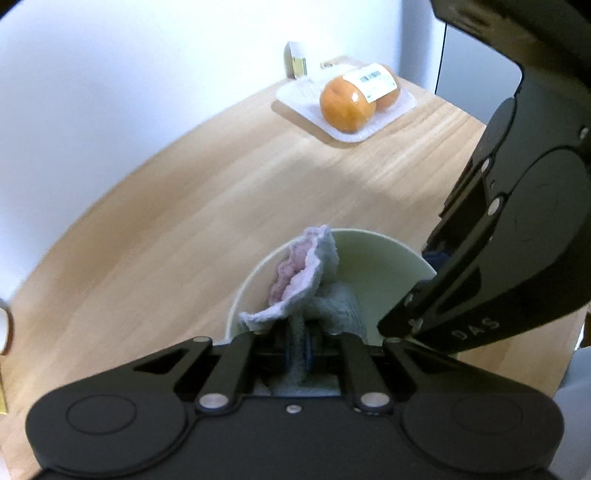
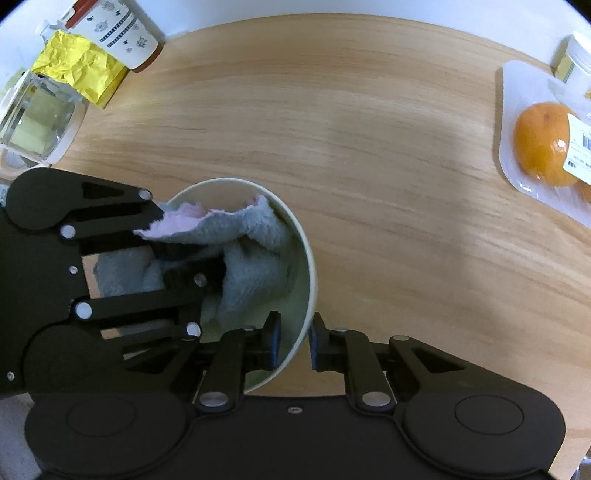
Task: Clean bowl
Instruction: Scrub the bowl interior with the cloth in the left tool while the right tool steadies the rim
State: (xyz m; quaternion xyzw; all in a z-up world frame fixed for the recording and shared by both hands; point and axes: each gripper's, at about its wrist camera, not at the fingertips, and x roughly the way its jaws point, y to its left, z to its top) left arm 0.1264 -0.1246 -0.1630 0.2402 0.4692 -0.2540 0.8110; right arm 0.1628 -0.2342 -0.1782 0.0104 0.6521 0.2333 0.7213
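A pale green bowl (image 1: 373, 266) (image 2: 304, 258) sits on the wooden table. My left gripper (image 1: 299, 354) is shut on a grey and pink cloth (image 1: 306, 280) and holds it inside the bowl. The cloth (image 2: 251, 251) fills much of the bowl in the right wrist view, with the left gripper reaching in from the left. My right gripper (image 2: 293, 343) is shut on the bowl's rim, one finger inside and one outside. In the left wrist view the right gripper's body comes in from the right over the rim.
A white tray (image 1: 295, 99) (image 2: 517, 110) with wrapped oranges (image 1: 343, 103) (image 2: 543, 144) lies at the far side. A patterned cup (image 2: 122, 29), yellow packet (image 2: 77, 66) and clear container (image 2: 37, 122) stand at the far left. The table (image 2: 369, 147) has a curved edge.
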